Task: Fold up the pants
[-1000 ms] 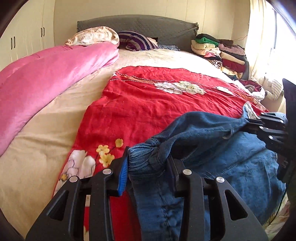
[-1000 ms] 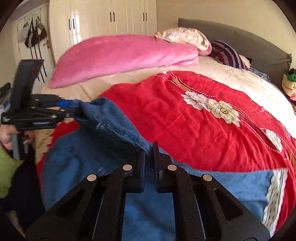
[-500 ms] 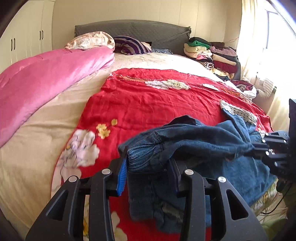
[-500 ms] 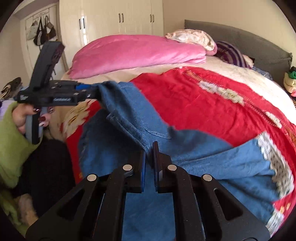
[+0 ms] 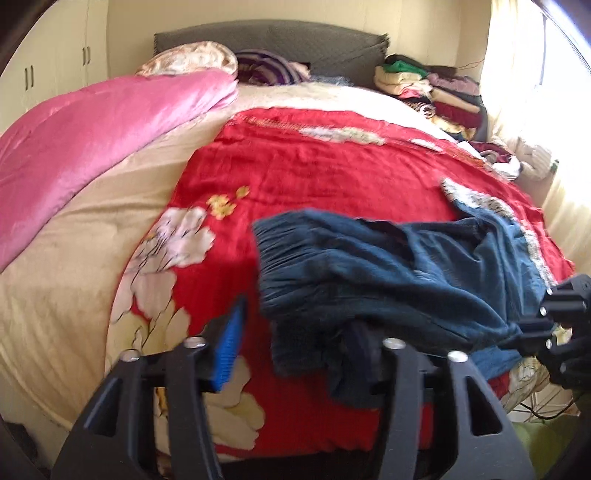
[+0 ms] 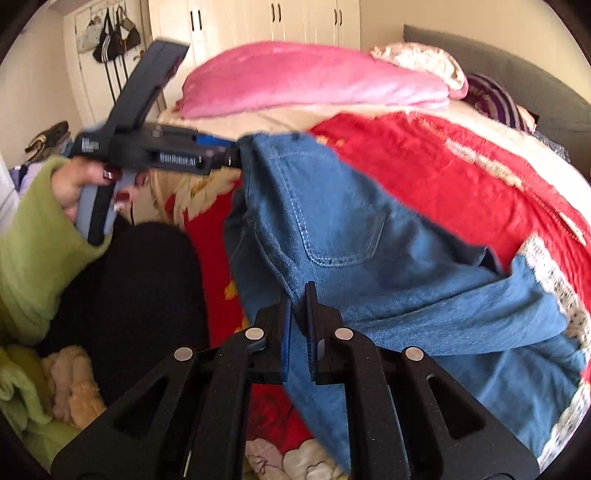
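Left wrist view: I look from the bed's (image 5: 66, 236) foot edge straight up to the headboard (image 5: 273, 40), jeans (image 5: 388, 273) close below. Right wrist view: from the foot's right corner, facing left across the bed to the wardrobe (image 6: 280, 22). Shared: jeans, red spread (image 5: 314, 173), pink quilt (image 5: 92, 129).

Daylight floods in through the window (image 5: 554, 85) to my right, blown out to white glare, while my jeans (image 5: 388, 273) nearest me smear with motion blur and the fisheye bends and darkens everything toward both frames' corners.
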The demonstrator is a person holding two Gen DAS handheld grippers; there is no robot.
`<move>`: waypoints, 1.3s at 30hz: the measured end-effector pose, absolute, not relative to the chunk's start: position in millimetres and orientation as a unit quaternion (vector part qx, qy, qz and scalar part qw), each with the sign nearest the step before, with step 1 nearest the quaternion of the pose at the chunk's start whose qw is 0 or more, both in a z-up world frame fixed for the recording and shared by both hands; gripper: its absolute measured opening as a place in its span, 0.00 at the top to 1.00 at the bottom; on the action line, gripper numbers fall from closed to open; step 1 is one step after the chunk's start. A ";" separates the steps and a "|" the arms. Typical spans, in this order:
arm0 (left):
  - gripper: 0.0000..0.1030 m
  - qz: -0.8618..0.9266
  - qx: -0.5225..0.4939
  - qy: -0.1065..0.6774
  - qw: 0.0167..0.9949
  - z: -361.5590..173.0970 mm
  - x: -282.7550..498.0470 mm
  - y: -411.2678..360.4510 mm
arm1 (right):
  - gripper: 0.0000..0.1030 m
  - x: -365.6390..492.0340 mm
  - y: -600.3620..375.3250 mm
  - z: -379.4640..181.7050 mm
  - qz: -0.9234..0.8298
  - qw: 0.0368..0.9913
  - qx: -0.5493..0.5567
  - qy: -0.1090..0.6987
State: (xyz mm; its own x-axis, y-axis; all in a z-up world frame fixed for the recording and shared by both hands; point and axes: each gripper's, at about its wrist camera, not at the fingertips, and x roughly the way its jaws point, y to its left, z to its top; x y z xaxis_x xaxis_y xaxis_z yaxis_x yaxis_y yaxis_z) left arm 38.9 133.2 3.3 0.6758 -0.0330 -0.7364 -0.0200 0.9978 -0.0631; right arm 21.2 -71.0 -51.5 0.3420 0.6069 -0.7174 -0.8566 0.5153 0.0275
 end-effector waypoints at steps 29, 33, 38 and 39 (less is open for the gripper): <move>0.53 -0.050 -0.012 0.424 0.904 -10.2 33.8 80.4 | 0.87 7.1 -66.9 -74.7 0.476 0.773 -0.194 0.371; 0.54 -0.055 -0.023 0.439 0.896 -25.5 39.3 84.3 | 0.85 4.1 -72.1 -70.7 0.481 0.771 -0.180 0.377; 0.53 -0.057 -0.028 0.440 0.896 -26.8 38.8 89.4 | 0.73 4.5 -75.9 -53.7 0.476 0.793 -0.150 0.348; 0.53 -0.057 -0.029 0.440 0.896 -27.9 39.7 89.9 | 0.72 6.4 -74.8 -52.0 0.472 0.798 -0.146 0.345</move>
State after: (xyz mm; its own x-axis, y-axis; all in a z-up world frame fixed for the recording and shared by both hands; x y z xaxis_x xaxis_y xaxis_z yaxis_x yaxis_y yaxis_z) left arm 39.7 89.9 -27.9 0.6058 -0.1274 -0.7854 0.0765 0.9918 -0.1020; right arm 6.4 -74.8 -52.0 0.3164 0.6534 -0.6877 -0.8545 0.5112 0.0925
